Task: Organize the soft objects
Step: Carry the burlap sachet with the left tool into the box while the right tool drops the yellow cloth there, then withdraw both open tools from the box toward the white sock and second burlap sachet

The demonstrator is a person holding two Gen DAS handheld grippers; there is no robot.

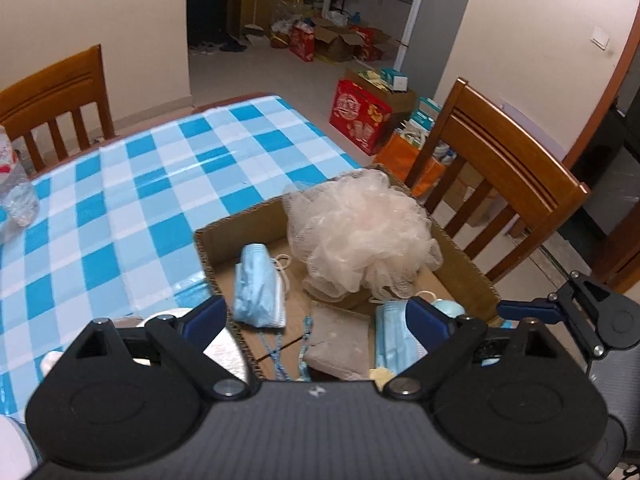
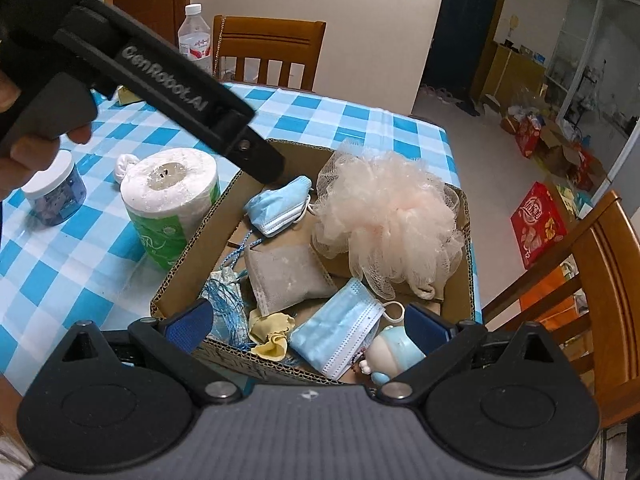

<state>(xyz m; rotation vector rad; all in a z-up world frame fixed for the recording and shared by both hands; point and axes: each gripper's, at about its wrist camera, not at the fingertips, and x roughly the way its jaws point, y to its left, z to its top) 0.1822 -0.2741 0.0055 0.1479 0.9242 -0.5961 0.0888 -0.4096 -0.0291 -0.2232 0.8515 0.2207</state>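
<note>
Cardboard forms a shallow open box (image 2: 468,280) sitting on a worktop (image 2: 72,272) covered in blue-and-white checked cloth, filling the centre of the right wrist view. Inside it, a pale pink mesh bath pouf (image 2: 388,216) sits toward the upper right of the box, a folded blue face mask (image 2: 280,204) lies at the upper left, a grey fabric pouch (image 2: 284,276) rests in the middle, and a second blue face mask (image 2: 336,332) lies at the lower centre. A yellow cloth scrap (image 2: 272,332) and a tangle of blue string (image 2: 224,300) sit at the lower left of the box, and a small light-blue plush toy (image 2: 388,352) sits at the lower right. Just beside the box, left of centre, a toilet paper roll (image 2: 168,196) stands upright, with a small white-lidded jar (image 2: 56,188) farther left. The left tool (image 1: 316,312) hangs over the box with its blue-padded jaws spread wide and nothing between them. The right tool (image 2: 308,320) likewise hovers above the near edge of the box, jaws spread apart and empty. A clear water bottle (image 2: 196,36) stands at the upper left, near a wooden chair (image 2: 268,52).
</note>
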